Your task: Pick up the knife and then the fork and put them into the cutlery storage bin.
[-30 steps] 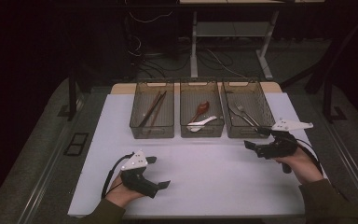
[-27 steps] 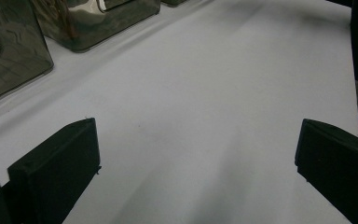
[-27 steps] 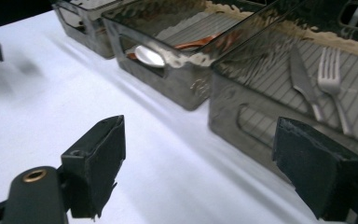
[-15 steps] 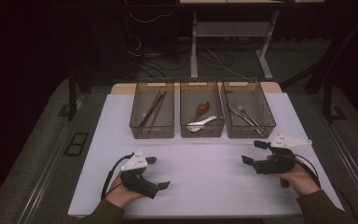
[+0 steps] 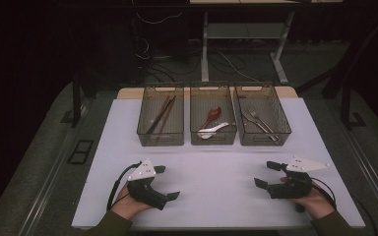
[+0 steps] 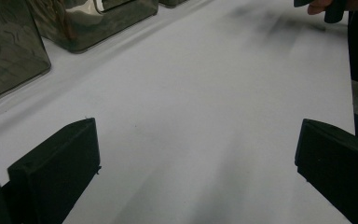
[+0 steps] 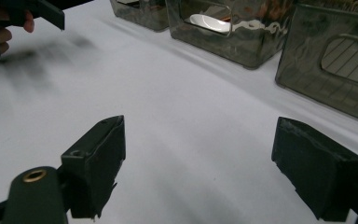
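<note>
No legible text, label, brand, number or sign appears in any view. The three bins (image 5: 214, 120), the white bench (image 5: 216, 182) surface and the grey plates on both claws carry no readable marking.

- Left gripper (image 5: 167, 182): black body with a grey three-cornered plate on top, held low over the white surface (image 5: 216, 162) at the near left, fingers spread wide with nothing between them.
- Right gripper (image 5: 267, 174): same build, near right, fingers wide apart and empty, pointing across toward the left one.
</note>
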